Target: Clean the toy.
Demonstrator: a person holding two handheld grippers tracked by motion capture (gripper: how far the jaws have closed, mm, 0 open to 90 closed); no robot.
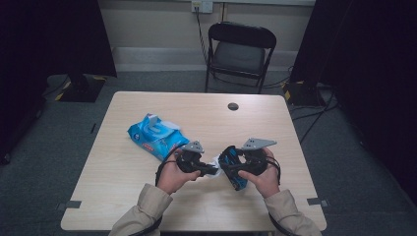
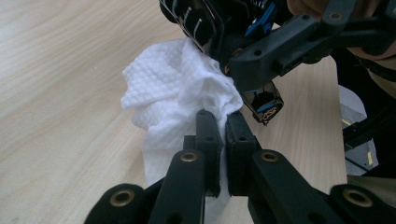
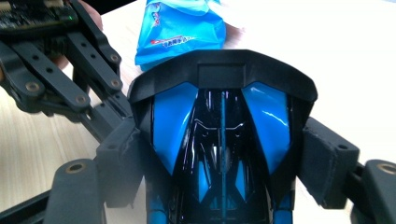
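Observation:
A blue and black toy car [image 3: 219, 144] sits between the jaws of my right gripper [image 3: 219, 158], which is shut on its sides; in the high view the toy car [image 1: 232, 169] is held above the table in front of the person. My left gripper [image 2: 223, 133] is shut on a crumpled white wipe [image 2: 177, 93], and the wipe presses against the underside of the toy car [image 2: 261, 100]. In the high view the left gripper [image 1: 209, 169] meets the wipe [image 1: 216, 163] right beside the car. The right gripper [image 1: 243, 164] is held by the person's right hand.
A blue wipes pack [image 1: 155, 135] lies on the wooden table [image 1: 123, 191] left of centre, its flap lifted; the same wipes pack [image 3: 180, 28] appears beyond the car. A dark round hole [image 1: 233, 106] is near the far edge. A black folding chair [image 1: 238, 51] stands behind the table.

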